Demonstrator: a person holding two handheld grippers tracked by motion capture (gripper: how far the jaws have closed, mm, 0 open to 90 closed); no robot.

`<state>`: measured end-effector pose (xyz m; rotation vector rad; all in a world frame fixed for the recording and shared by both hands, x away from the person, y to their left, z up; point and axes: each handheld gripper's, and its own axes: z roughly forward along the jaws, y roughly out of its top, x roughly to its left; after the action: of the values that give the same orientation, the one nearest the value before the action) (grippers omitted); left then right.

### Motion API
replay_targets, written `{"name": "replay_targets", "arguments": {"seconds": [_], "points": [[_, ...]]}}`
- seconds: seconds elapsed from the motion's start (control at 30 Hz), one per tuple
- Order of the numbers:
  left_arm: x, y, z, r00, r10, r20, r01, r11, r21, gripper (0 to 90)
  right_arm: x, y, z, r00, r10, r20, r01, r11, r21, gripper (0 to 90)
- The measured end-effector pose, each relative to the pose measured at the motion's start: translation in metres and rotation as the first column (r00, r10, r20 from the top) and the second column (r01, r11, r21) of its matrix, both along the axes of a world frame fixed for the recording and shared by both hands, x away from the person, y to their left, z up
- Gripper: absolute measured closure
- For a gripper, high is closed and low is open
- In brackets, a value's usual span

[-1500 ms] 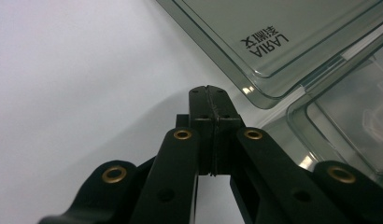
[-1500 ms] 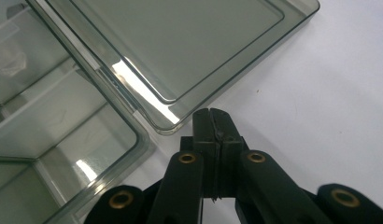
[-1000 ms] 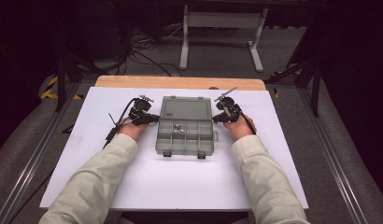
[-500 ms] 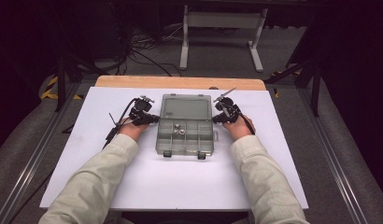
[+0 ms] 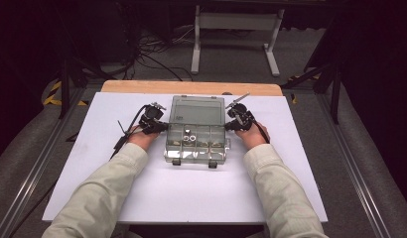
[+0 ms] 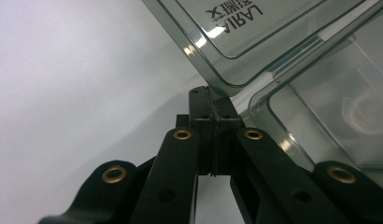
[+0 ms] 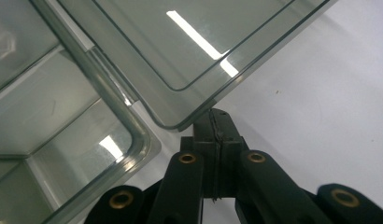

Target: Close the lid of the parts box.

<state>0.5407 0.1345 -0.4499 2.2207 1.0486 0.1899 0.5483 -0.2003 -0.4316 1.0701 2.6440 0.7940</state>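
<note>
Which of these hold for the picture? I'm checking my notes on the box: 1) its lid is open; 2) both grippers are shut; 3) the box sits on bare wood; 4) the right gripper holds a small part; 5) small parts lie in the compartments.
1) True: the lid of the clear compartment box is raised.
2) True: the left gripper and the right gripper both have their jaws pressed together, empty.
3) False: it sits on the white table surface; the wooden edge lies beyond it.
4) False: nothing is between its jaws; its tip is at the lid's corner.
5) True: small round parts lie inside.
</note>
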Motion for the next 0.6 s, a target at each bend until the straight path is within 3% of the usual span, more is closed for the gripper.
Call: {"name": "replay_targets", "arguments": {"seconds": [0.1, 0.27, 0.33, 0.43, 0.6], "points": [[0.002, 0.003, -0.001, 1.0, 0.008, -0.001, -0.008, 0.9998, -0.015, 89.5, 0.0, 0.0, 0.0, 0.9999, 0.0, 0.012, 0.0, 1.0, 0.004, 90.0], [-0.001, 0.001, 0.0, 0.9999, -0.001, -0.013, 0.001, 1.0, -0.004, 89.6, 0.0, 0.001, -0.002, 1.0, 0.004, -0.003, -0.004, 1.0, 0.004, 90.0], [-0.002, 0.0, 0.001, 0.9997, -0.017, -0.017, 0.017, 0.9998, -0.005, 89.6, 0.0, 0.002, -0.002, 0.9998, 0.018, -0.011, -0.018, 0.9997, 0.014, 90.0], [-0.006, -0.003, 0.002, 0.9993, -0.036, -0.013, 0.036, 0.9991, 0.021, 89.6, -0.003, 0.004, -0.001, 0.9998, 0.021, 0.001, -0.021, 0.9997, -0.015, 90.0], [-0.011, -0.004, 0.003, 0.9969, -0.069, -0.037, 0.07, 0.9975, 0.015, 89.6, -0.009, 0.0, -0.001, 0.9992, 0.036, -0.018, -0.036, 0.9993, -0.008, 90.0]]}}
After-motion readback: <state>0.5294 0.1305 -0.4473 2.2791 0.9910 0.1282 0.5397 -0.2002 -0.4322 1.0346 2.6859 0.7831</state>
